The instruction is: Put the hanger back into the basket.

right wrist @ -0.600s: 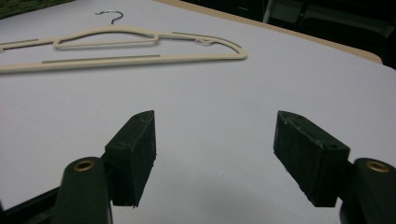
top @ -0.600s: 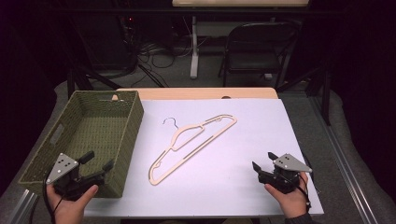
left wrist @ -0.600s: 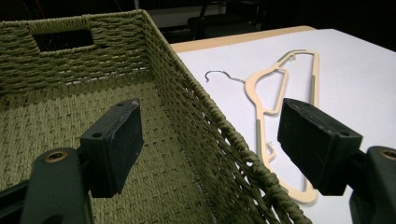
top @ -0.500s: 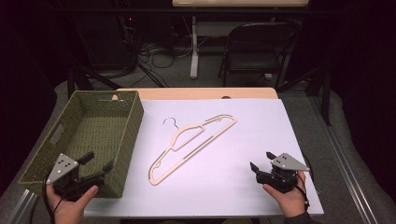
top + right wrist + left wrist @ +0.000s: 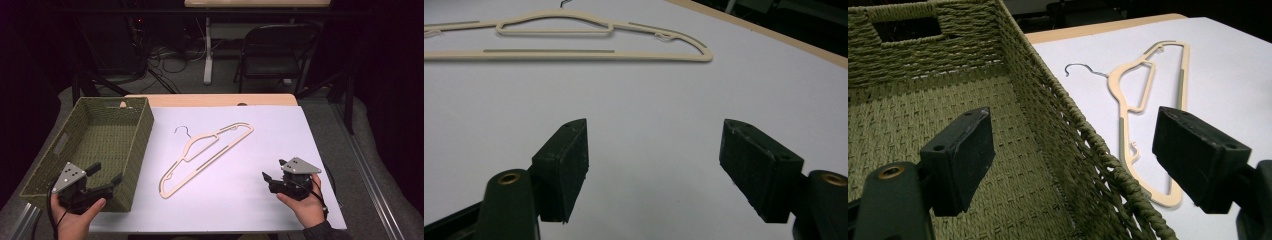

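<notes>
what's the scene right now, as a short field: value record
surface: white sheet over a wooden table
hanger: cream clothes hanger with a metal hook, lying flat on the sheet, untouched
basket: green woven basket, empty, left of the hanger
left gripper: jaws open, over the basket's near right wall, holding nothing
right gripper: jaws open, low over the sheet, pointing toward the hanger, holding nothing

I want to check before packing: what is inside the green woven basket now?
The basket looks empty: its woven floor shows bare in the high view and left gripper view. The near corner is hidden by the left gripper.
</notes>
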### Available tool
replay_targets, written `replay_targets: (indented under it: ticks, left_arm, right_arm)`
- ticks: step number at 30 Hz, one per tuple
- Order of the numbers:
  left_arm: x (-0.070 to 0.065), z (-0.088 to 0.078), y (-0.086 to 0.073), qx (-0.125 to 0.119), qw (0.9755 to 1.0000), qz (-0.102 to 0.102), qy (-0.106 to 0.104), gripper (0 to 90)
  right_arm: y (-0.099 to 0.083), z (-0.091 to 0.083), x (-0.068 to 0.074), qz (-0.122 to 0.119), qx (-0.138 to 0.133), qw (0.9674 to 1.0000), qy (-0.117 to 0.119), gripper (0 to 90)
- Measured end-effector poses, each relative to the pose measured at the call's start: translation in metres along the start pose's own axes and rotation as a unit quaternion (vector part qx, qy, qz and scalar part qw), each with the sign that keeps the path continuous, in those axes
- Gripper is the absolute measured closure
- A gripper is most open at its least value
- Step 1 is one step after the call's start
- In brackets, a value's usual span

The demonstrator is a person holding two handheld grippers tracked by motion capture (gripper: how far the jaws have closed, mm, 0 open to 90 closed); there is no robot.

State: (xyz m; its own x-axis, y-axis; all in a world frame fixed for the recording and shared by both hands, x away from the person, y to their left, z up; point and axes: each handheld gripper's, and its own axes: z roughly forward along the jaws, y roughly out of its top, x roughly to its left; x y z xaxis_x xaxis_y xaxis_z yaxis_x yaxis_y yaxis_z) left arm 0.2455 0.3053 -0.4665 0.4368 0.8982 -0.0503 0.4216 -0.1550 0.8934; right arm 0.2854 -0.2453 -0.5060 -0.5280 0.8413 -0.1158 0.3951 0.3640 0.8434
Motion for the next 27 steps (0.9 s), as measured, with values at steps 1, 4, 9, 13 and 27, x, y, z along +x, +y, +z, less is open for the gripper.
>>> replay_targets:
  ticks: [1, 4, 9, 13, 27]
  left_arm:
    - [-0.001, 0.001, 0.000, 0.001, 1.0000, 0.000, -0.001, 17.1]
    - [-0.002, 0.003, 0.001, 0.004, 1.0000, 0.005, -0.005, 17.2]
    - [-0.002, 0.002, 0.001, 0.004, 1.0000, 0.005, -0.004, 17.8]
    - [0.000, 0.002, 0.001, 0.003, 1.0000, 0.003, -0.006, 17.9]
    - [0.000, 0.001, 0.001, 0.002, 1.0000, 0.002, -0.007, 18.3]
  right_arm:
    - [0.003, 0.001, 0.000, -0.005, 0.002, 1.0000, 0.002, 27.9]
    - [0.013, 0.004, 0.000, -0.017, 0.009, 0.9997, 0.012, 27.9]
    - [0.028, 0.010, 0.002, -0.030, 0.018, 0.9991, 0.024, 27.9]
    - [0.050, 0.018, 0.008, -0.057, 0.039, 0.9969, 0.038, 29.2]
    - [0.109, 0.045, 0.011, -0.098, 0.073, 0.9899, 0.073, 32.5]
